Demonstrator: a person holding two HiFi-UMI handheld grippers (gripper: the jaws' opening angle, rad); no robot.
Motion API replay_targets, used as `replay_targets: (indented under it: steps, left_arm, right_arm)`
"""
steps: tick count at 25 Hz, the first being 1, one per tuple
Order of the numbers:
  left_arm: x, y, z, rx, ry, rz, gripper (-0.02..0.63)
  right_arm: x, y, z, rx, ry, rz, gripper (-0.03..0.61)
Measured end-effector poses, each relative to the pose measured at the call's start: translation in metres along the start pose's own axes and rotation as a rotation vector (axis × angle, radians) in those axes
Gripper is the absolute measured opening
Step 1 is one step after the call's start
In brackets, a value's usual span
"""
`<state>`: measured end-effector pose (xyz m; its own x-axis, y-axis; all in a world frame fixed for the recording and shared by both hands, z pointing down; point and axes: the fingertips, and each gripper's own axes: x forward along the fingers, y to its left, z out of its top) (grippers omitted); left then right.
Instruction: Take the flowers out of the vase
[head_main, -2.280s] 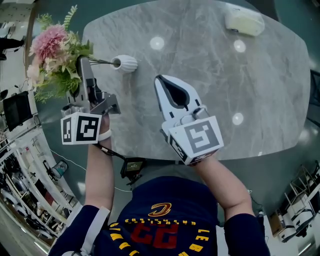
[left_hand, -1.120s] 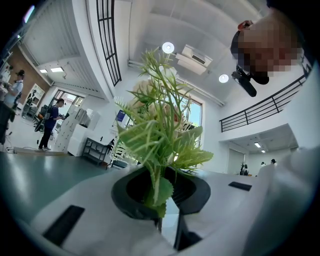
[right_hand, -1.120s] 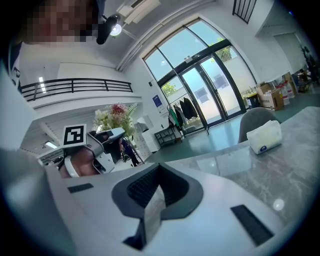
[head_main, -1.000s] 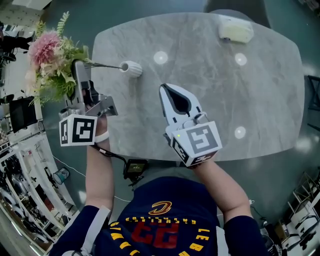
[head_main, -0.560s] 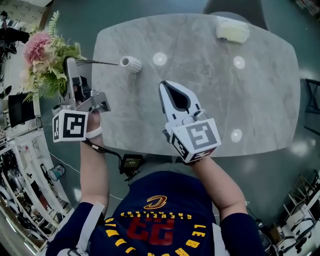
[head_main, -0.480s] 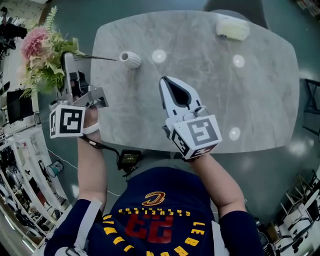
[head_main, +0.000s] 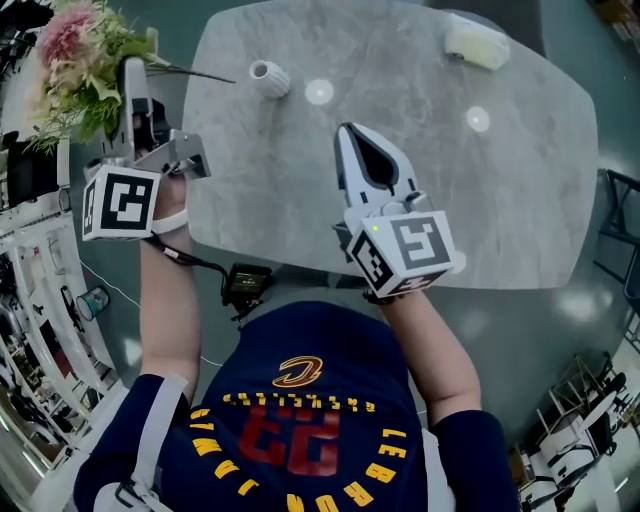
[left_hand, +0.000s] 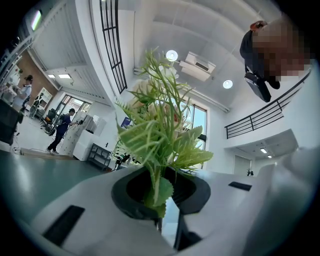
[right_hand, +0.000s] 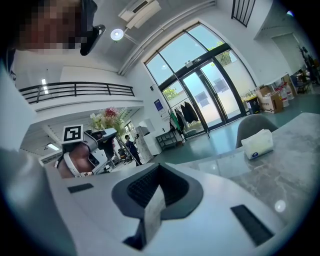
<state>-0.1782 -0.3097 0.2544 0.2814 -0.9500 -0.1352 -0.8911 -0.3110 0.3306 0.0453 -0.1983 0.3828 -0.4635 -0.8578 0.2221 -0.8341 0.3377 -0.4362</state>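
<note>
While the left gripper (head_main: 130, 78) sits at the upper left of the head view, off the table's edge and over the teal floor, its 2 jaws are drawn narrow and clamp the green stalks of the flowers (head_main: 70, 45). The left gripper view shows leaves and stalks rising out of the dark hollow between those jaws. The bunch, 1 pink bloom among paler ones and green sprigs, fills the top left corner of the head view, beyond the gripper's tips. A thin dark stem (head_main: 200, 74) runs from the bunch toward the right, and its end lies just left of the vase (head_main: 268, 77). It looks clear of the vase's mouth, though the picture is too small there to be sure. The vase, white and ribbed, stands on the grey marble table (head_main: 500, 200) near its upper left edge. The right gripper (head_main: 347, 130) is held over the table at the middle of the frame, well apart from the vase, its jaws closed together with nothing between them. A white pack (head_main: 485, 45) lies at the table's upper right. In the right gripper view the flowers and the left gripper appear at the left, the pack at the right.
</note>
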Motion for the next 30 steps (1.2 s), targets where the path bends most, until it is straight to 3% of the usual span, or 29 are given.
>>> replay_targets:
  steps: [10,19,30]
  left_arm:
    - [0.009,0.026,-0.028,0.025,-0.034,0.03,0.052]
    - [0.025,0.014,-0.002,0.024,-0.066,0.026,0.052]
    - [0.014,0.023,-0.012,0.022,-0.076,0.035,0.052]
  right_arm:
    - [0.036,-0.02,-0.026,-0.009,-0.003,0.043,0.003]
    - [0.04,-0.012,0.008,-0.021,-0.038,0.072,0.003]
    - [0.04,-0.01,-0.013,-0.043,-0.027,0.077,0.003]
